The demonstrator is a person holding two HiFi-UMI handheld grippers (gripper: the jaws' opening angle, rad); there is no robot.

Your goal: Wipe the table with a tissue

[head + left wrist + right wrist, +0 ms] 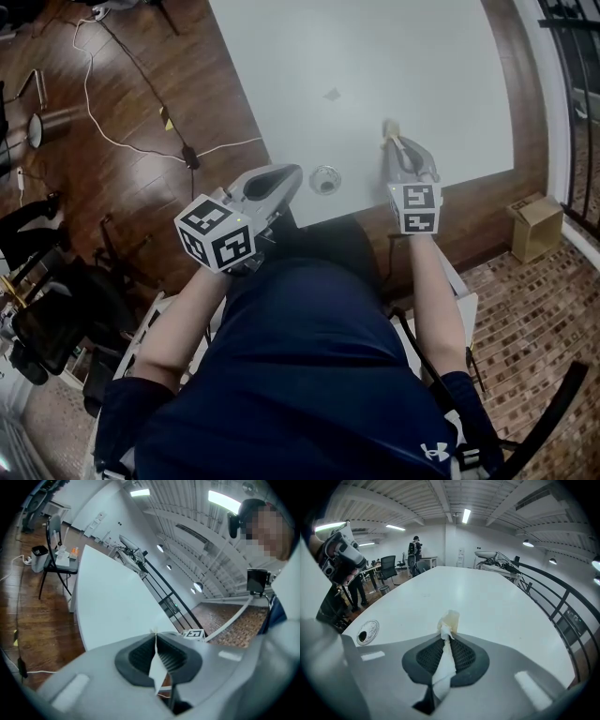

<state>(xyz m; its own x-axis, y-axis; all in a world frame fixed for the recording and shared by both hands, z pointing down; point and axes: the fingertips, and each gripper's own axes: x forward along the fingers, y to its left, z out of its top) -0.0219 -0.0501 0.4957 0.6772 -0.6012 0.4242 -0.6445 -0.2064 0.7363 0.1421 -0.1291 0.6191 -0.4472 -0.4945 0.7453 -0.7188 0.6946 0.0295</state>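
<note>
The white table [375, 56] fills the upper middle of the head view. My right gripper [396, 141] rests over its near edge, shut on a crumpled, yellowish-stained tissue [390, 127]. In the right gripper view the tissue [450, 619] sticks out past the closed jaws of the right gripper [448, 632], its tip low over the table [478, 597]. My left gripper [289, 174] hangs at the table's near left corner. A thin white tissue scrap [157, 663] is pinched in the shut left gripper [155, 633], which is held tilted with the table [108, 602] ahead.
A round cable grommet [325, 179] sits in the table between the grippers, also at left as the grommet [367, 632]. A small mark [332, 95] lies farther out. White cables [122, 141] cross the wood floor at left, a cardboard box [534, 225] stands at right, and a railing [553, 597] runs alongside.
</note>
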